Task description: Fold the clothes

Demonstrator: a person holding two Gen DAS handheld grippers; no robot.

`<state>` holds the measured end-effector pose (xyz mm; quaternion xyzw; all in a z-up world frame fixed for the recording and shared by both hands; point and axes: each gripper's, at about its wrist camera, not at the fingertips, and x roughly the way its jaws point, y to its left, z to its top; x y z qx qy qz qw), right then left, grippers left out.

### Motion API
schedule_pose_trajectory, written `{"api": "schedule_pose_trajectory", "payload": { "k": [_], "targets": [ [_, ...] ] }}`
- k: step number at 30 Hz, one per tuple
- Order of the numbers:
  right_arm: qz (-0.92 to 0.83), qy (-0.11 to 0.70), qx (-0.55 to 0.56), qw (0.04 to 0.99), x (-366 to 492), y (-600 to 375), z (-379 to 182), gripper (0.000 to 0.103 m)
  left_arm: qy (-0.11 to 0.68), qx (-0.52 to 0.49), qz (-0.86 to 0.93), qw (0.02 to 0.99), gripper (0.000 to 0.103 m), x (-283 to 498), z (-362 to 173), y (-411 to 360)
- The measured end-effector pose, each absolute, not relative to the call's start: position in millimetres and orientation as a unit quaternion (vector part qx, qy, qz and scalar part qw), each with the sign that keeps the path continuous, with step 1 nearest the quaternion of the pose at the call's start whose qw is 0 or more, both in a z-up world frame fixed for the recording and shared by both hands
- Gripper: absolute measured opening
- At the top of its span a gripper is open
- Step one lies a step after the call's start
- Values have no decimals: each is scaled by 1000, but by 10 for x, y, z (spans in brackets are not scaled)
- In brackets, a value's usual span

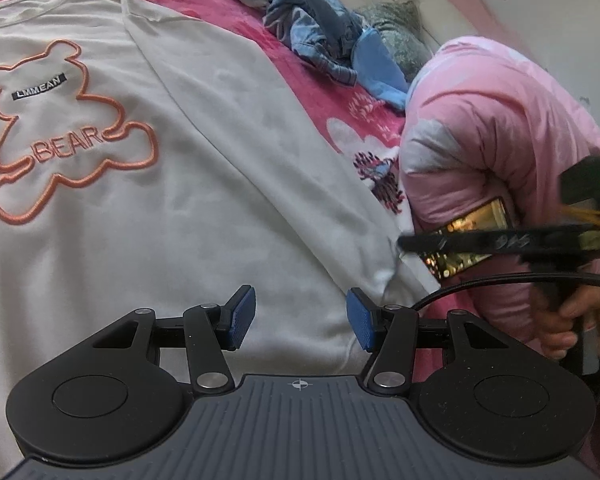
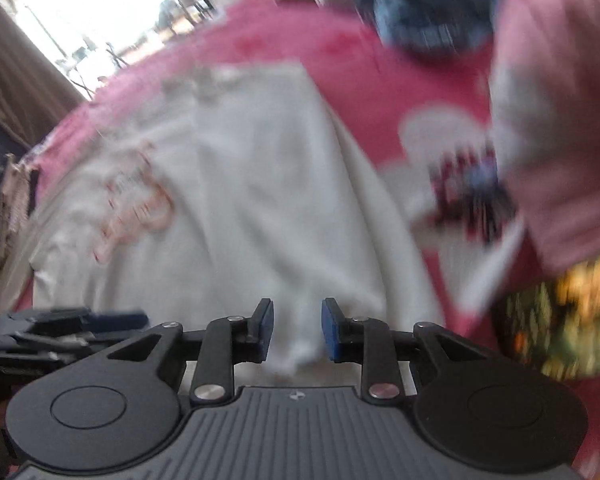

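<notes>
Cream fabric fills most of what we see: a white sweatshirt [image 1: 204, 168] spread front-up on a pink blanket [image 1: 312, 80], with an orange bear outline stitched on the chest, the word BEAR inside it and a small black label above. One side has been laid inward, so a long fold edge runs diagonally down toward the near corner. We see soft wrinkles across the lower body.

Our left gripper [image 1: 300, 318] hangs over the sweatshirt's lower part, its blue pads [image 1: 244, 316] apart with only flat cloth showing beneath them, nothing pinched. Our right gripper [image 2: 297, 330] sits over the garment's near hem; its jaws are parted and a small bunch of white cloth shows in the gap, though the blur keeps us from telling whether the pads touch it.

Farther back on the blanket lies a heap of blue clothes [image 1: 320, 32]. A pink bundle [image 1: 500, 128] sits to the right, beside the sweatshirt.
</notes>
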<state>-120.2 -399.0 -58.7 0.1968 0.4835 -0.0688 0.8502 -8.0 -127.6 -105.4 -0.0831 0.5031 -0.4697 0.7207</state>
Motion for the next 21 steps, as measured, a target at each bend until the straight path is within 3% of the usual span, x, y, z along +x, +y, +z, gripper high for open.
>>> {"api": "schedule_pose_trajectory", "payload": {
  "k": [2, 7, 10, 17, 21],
  "targets": [
    [-61, 470, 182, 862, -1123, -3940, -618, 29, 493, -91, -467, 728, 51, -10, -1019, -1244],
    [-43, 522, 180, 832, -1120, -3723, -1251, 29, 476, -98, -461, 743, 51, 226, -904, -1234],
    [-29, 517, 108, 849, -1138, -3555, -1088, 29, 460, -91, -478, 743, 51, 374, -779, -1412],
    [-63, 421, 107, 898, -1026, -3818, -777, 29, 409, -48, -517, 751, 51, 531, -740, -2074],
    [-40, 498, 119, 858, -1093, -3822, -1209, 29, 425, 33, -484, 764, 51, 485, -1144, -2269]
  ]
}}
